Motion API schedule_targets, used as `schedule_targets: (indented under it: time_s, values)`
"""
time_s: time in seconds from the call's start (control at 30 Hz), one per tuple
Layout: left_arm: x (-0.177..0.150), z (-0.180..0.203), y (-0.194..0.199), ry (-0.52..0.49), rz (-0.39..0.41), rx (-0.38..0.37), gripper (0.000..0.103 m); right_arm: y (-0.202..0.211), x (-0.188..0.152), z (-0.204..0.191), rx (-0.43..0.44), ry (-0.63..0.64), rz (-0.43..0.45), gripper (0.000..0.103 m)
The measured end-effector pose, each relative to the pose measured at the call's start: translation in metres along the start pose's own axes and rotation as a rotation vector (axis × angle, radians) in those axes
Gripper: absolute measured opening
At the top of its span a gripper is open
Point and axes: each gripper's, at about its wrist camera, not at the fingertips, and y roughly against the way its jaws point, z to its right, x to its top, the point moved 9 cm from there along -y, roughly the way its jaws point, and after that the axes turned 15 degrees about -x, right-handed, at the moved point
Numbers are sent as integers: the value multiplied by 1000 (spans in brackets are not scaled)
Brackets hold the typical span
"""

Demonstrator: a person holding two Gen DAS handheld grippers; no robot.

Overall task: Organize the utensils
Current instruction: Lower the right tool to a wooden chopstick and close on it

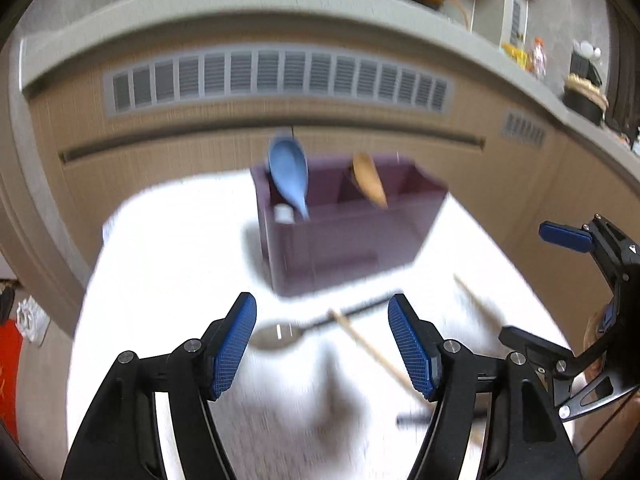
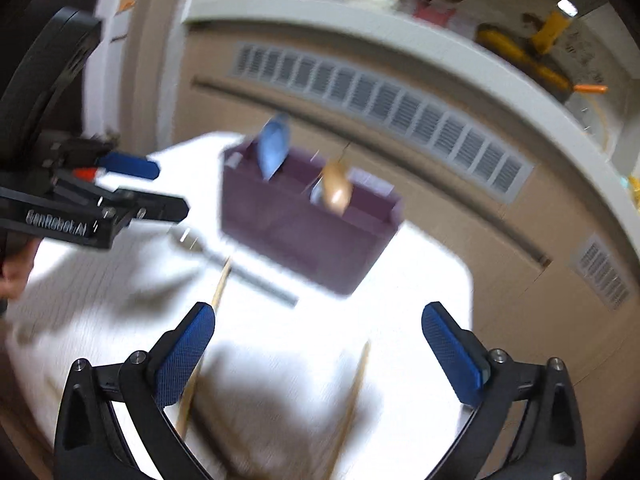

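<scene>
Filling the frame, the white surface (image 1: 168, 264) carries a purple organizer (image 1: 344, 232) at 12 o'clock; beige vented cabinets (image 1: 280, 80) stand behind; both the left claw (image 1: 322, 344) and the right claw (image 2: 318, 354) are spread, empty.

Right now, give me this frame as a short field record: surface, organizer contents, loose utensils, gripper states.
surface: white cloth-covered table
organizer: purple box with compartments, upright
inside it: blue plastic spoon; wooden spoon
loose on cloth: metal spoon with dark handle; two wooden chopsticks
left hand-held gripper: open, empty
right hand-held gripper: open, empty
image: motion-blurred
</scene>
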Motion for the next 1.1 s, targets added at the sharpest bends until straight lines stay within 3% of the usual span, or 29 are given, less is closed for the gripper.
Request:
schedule_targets:
  time_s: [0.13,0.17,0.3,0.4,0.43,0.53,0.83,0.93,1.03,1.1]
  values:
    - [-35,-2,-2,35,-76,3,69,8,-39,-16,81,11,-85,100]
    - [-41,-3,-2,40,-85,6,69,11,-46,-22,100,25,-98,92]
    - [-58,-12,0,65,-108,32,69,27,-72,-47,212,80,-168,40]
    - [-58,-19,5,104,-105,37,69,39,-87,-70,410,64,-269,27]
    - [-57,-20,7,109,-102,38,69,45,-90,-79,473,62,-295,26]
    - [-54,-22,13,103,-91,53,69,58,-97,-99,548,105,-311,26]
    - [-52,-24,24,98,-88,58,72,63,-110,-126,479,325,-301,26]
    - [-52,-24,25,106,-83,56,72,57,-107,-129,483,314,-312,20]
    - [-51,-25,27,109,-75,61,72,53,-98,-126,489,277,-318,6]
    - [-49,-28,29,113,-69,68,72,50,-90,-123,492,220,-314,6]
